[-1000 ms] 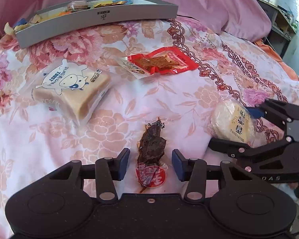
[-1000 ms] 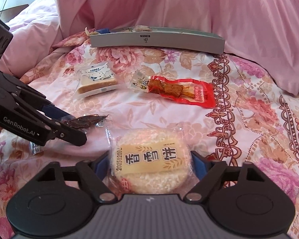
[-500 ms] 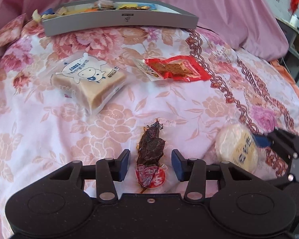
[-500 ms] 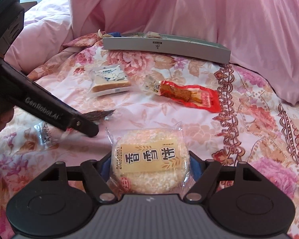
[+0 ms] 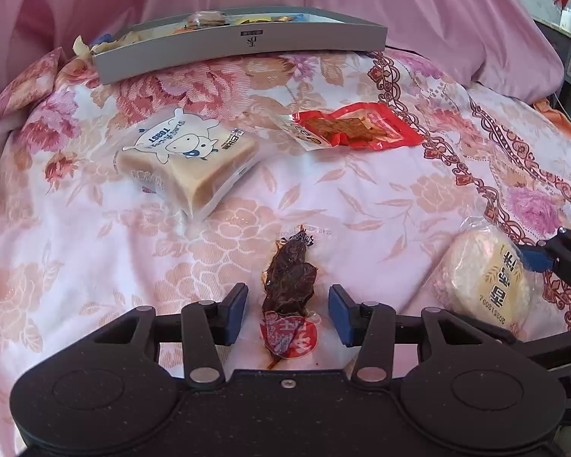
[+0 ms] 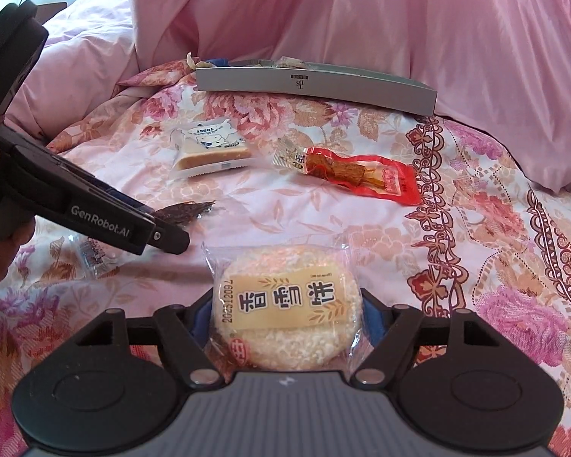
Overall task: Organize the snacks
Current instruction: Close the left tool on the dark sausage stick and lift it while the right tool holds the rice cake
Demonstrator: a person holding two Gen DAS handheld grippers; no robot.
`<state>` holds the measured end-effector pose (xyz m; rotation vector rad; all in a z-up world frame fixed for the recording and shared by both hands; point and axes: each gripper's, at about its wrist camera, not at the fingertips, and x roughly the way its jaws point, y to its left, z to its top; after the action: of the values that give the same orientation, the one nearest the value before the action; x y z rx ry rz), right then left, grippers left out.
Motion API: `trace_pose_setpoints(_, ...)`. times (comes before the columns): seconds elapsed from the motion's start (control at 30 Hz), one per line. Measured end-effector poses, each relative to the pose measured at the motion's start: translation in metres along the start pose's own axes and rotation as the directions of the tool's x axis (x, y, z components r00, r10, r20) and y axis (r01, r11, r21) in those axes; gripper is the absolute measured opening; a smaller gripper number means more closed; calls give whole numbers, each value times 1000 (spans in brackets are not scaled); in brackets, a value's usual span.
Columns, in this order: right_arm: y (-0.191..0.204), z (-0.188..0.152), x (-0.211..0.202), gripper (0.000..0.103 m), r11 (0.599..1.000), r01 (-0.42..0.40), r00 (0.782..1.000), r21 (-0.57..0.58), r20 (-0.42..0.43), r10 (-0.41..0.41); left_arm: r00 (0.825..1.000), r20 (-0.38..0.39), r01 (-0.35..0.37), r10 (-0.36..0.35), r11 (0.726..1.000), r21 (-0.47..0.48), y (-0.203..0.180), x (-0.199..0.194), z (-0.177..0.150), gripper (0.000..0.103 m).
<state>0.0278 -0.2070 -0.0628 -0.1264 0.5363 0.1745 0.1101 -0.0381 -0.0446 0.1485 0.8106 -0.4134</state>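
A dark dried-meat packet point(image 5: 290, 285) lies on the floral bedspread between the open fingers of my left gripper point(image 5: 288, 314), which do not touch it; it shows partly in the right wrist view point(image 6: 186, 211). A round rice cracker packet point(image 6: 287, 304) sits between the fingers of my right gripper point(image 6: 287, 310), which press its sides; it also shows in the left wrist view point(image 5: 483, 274). A toast packet point(image 5: 188, 156) and a red snack packet point(image 5: 356, 129) lie farther back. A grey box point(image 5: 243, 43) with several snacks stands at the back.
Pink bedding point(image 6: 361, 19) is heaped behind the box. A small clear wrapper point(image 6: 93, 257) lies under the left gripper body. Furniture point(image 5: 567, 30) stands off the bed's right side.
Both grippers have moved forward toward the box. The right gripper has kept the rice cracker between its fingers. The left fingers still straddle the dried-meat packet.
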Motion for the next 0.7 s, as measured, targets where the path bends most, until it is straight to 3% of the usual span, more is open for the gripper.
trace_pose_setpoints(0.23, 1, -1, -1, 77, 1000, 5, 1000, 3, 8, -5, 999, 30, 22, -21, 999, -40, 0, -7, 0, 47)
trace_pose_setpoints(0.4, 2, -2, -3, 77, 1000, 17, 1000, -4, 12, -17, 997, 74, 34, -35, 999, 11, -16, -12, -5, 47)
trace_pose_setpoints(0.5, 3, -3, -5, 77, 999, 36, 999, -4, 24, -36, 995, 90, 37, -37, 999, -6, -16, -14, -7, 47)
trace_pose_setpoints(0.7, -6, -3, -11, 77, 998, 40, 997, 44, 59, -43, 981, 187, 54, -43, 997, -52, -11, -29, -3, 47)
